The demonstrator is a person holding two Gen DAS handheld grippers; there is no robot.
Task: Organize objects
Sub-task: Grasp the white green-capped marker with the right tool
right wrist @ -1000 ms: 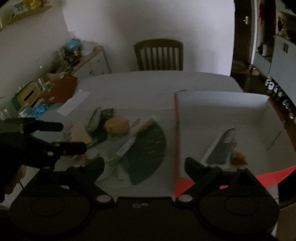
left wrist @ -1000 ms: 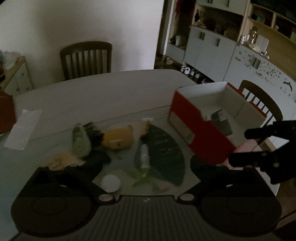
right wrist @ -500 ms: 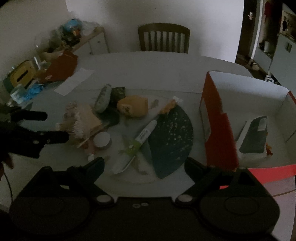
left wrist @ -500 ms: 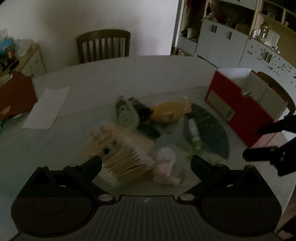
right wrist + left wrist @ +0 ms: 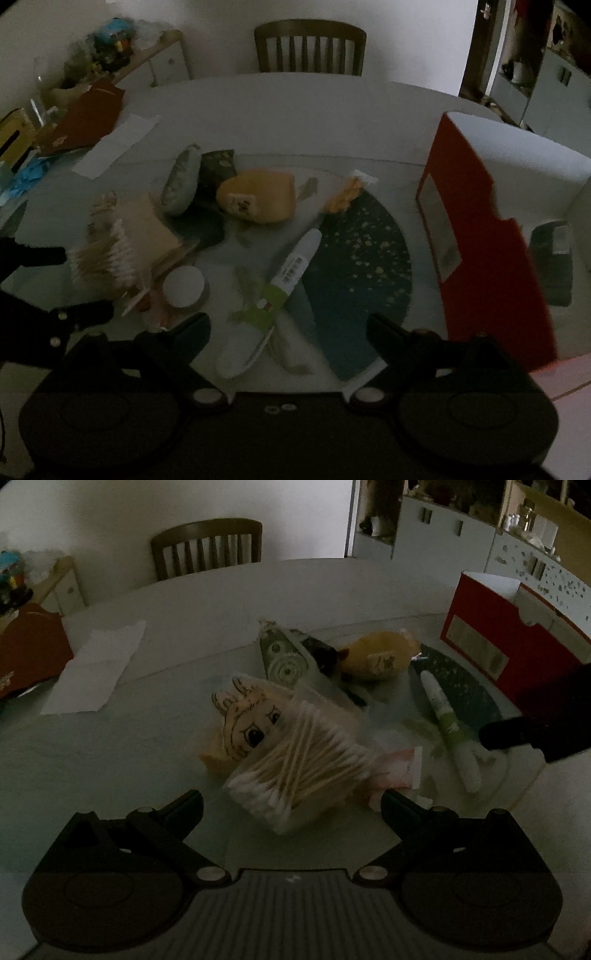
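The left gripper (image 5: 291, 801) is held wide apart and empty, with the pack of cotton swabs (image 5: 303, 760) lying straight ahead at twelve o'clock, just beyond the fingertips. The swabs' long axis is seen running from seven to one o'clock, slightly skewed to the jaw line. The right gripper (image 5: 288, 321) is likewise spread and grasping nothing; the white-and-green tube (image 5: 273, 295) is found at twelve o'clock before it, its length lying from seven to one o'clock. The red box (image 5: 476, 236) stands at two o'clock. The left gripper is judged nearer to the swabs, so a small twist would be needed before closing.
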